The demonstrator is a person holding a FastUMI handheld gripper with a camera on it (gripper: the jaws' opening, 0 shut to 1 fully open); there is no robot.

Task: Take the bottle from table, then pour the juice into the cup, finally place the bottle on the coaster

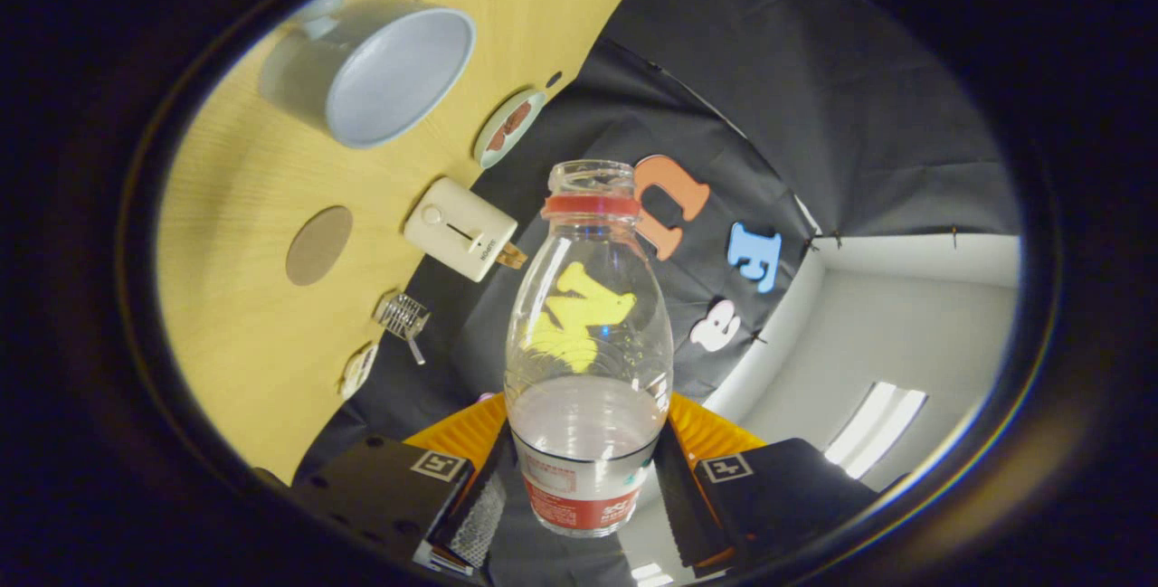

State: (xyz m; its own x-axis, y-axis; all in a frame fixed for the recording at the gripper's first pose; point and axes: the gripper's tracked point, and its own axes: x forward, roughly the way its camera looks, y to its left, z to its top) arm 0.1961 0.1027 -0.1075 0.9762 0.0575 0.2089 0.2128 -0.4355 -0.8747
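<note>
Gripper view: the gripper (583, 478) pinches a clear plastic bottle (588, 334), uncapped; a round white cup (371, 71) lies beyond.

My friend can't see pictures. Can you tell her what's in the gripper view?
The gripper is shut on an open clear bottle holding a little liquid, tilted. Beyond it, on the yellow table, sit an empty white cup and a round coaster.

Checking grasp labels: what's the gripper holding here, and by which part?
The gripper is shut on the bottle, its fingers pressing the labelled lower body from both sides.
</note>
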